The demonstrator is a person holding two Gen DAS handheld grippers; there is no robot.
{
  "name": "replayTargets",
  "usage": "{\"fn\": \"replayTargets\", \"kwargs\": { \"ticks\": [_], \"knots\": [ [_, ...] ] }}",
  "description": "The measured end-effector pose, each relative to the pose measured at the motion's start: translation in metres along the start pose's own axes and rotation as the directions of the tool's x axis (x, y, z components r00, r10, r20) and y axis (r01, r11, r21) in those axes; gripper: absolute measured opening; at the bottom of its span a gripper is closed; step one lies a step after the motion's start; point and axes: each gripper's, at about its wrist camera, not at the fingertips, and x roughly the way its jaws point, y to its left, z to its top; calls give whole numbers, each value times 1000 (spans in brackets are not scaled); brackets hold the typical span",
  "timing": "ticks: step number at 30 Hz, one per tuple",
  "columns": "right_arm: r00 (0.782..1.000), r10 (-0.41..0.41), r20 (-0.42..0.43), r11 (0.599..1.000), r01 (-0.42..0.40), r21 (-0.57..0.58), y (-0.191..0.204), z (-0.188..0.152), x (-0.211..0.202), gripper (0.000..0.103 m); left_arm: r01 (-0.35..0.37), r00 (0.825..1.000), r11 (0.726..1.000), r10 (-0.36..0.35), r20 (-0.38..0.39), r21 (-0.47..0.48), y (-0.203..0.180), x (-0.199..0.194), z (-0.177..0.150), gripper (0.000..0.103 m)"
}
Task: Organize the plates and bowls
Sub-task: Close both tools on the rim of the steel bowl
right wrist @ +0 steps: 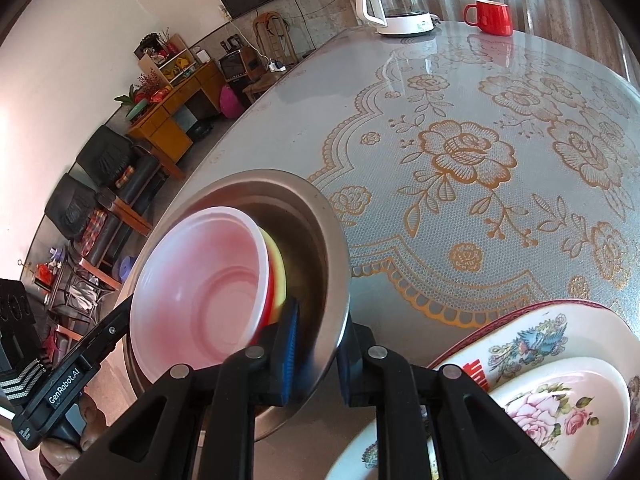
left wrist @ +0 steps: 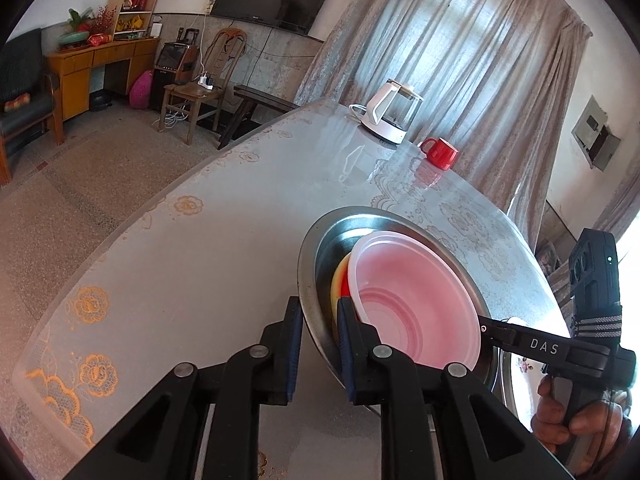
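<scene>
Steel basin, tilted above the lace-covered table, carrying nested plastic bowls: pink bowl over red and yellow ones. I judge the basin stiff, slick and light, its loose bowls apt to slide; the rim is the sound hold. My left gripper is clamped on the near rim, my right gripper on the opposite rim. Floral plates lie beside.
</scene>
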Motion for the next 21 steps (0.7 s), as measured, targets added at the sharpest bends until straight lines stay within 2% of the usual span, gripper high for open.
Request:
{"fn": "replayTargets", "kwargs": {
  "ticks": [2,4,5,9,21],
  "knots": [
    [1000,2,1,1000,-2,3,0,0,0,16,-20,1000,1000,20,1,-14,4,0,-1,30],
    [1000,-1,2,1000,1,3,1,0,0,16,-13,1000,1000,13,-1,-17,5,0,0,31],
    [1000,-3,4,1000,3,1,1,0,0,16,-13,1000,1000,13,-1,-12,5,1,0,31],
    [1000,-9,4,1000,9,-1,1,1,0,16,24,1000,1000,-24,3,3,3,1,1,16],
    [1000,-17,3,1000,17,-6,2,-2,-1,16,28,1000,1000,-28,-1,-10,0,-8,-7,16]
  ]
}}
